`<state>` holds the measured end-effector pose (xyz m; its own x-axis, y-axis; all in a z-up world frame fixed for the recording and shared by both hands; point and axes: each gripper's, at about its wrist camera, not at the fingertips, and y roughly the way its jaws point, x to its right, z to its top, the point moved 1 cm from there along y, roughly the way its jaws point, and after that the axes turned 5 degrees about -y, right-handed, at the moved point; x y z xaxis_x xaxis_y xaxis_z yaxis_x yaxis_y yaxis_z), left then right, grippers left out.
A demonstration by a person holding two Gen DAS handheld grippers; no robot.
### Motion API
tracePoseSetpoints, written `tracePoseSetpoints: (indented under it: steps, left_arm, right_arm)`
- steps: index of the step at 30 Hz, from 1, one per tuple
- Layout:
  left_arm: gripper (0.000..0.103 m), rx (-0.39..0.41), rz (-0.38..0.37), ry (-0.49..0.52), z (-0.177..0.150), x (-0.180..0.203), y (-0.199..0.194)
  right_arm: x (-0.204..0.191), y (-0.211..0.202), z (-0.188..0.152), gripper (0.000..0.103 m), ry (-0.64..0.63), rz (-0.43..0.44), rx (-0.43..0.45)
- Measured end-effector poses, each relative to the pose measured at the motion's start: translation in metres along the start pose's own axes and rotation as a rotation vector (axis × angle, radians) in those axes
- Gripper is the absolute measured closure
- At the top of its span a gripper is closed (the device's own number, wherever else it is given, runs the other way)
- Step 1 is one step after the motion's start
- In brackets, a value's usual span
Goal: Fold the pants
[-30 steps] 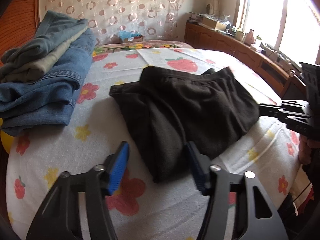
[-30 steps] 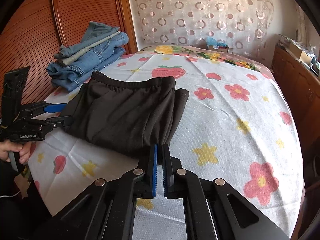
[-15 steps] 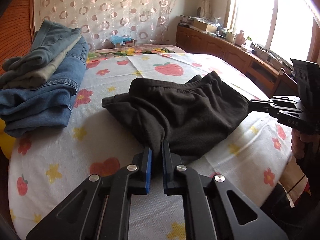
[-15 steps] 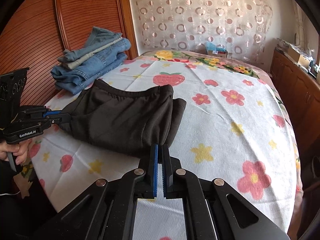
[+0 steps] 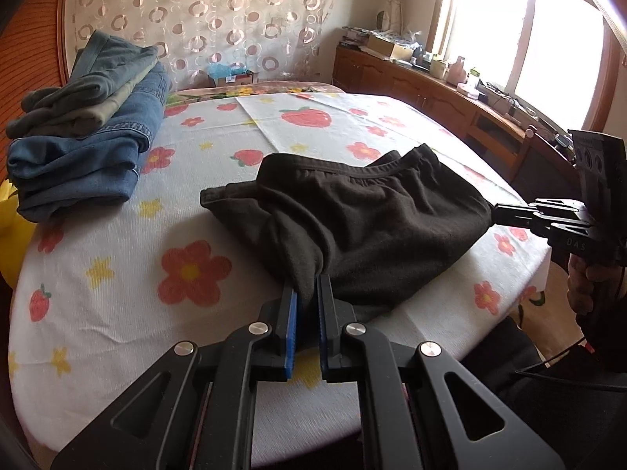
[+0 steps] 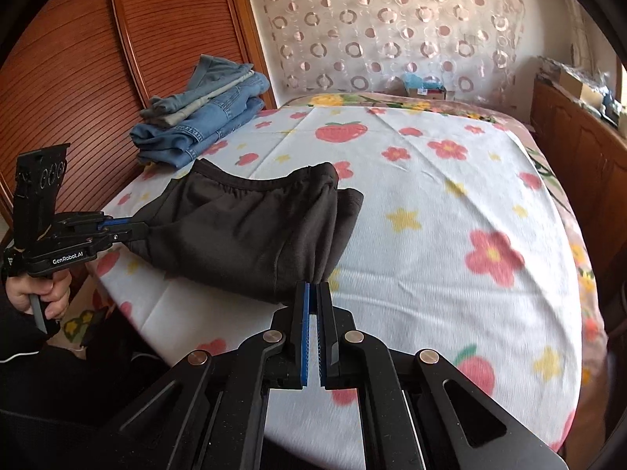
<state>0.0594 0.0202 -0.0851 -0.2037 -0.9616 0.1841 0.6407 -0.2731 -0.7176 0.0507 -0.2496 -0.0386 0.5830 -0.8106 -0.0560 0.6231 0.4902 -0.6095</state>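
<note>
Jaws of both grippers clamp corners of the black pants (image 5: pixel 364 211).

Left gripper (image 5: pixel 306 297) pinches one near corner, right gripper (image 6: pixel 312 293) the other; the pants stretch between them at the near edge of the floral-sheeted bed (image 5: pixel 117 313), beside folded jeans (image 5: pixel 86 149).

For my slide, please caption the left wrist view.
Left gripper jaws pinch black fabric pants on flowered bedsheet.
</note>
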Motion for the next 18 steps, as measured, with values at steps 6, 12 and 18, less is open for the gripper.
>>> tracePoseSetpoints:
  steps: [6,12,18]
  left_arm:
    - [0.093,-0.014,0.015,0.0,-0.003,0.001,0.001]
    - [0.087,-0.029,0.025,-0.012,-0.001,0.001,0.001]
    - [0.058,-0.003,0.064,-0.017,0.006,-0.004,-0.004]
  right_arm:
    - [-0.001,-0.011,-0.003,0.103,0.014,-0.015,0.006]
    - [-0.003,-0.006,-0.002,0.103,0.022,-0.013,0.009]
    - [-0.005,0.0,0.004,0.103,0.016,-0.013,0.018]
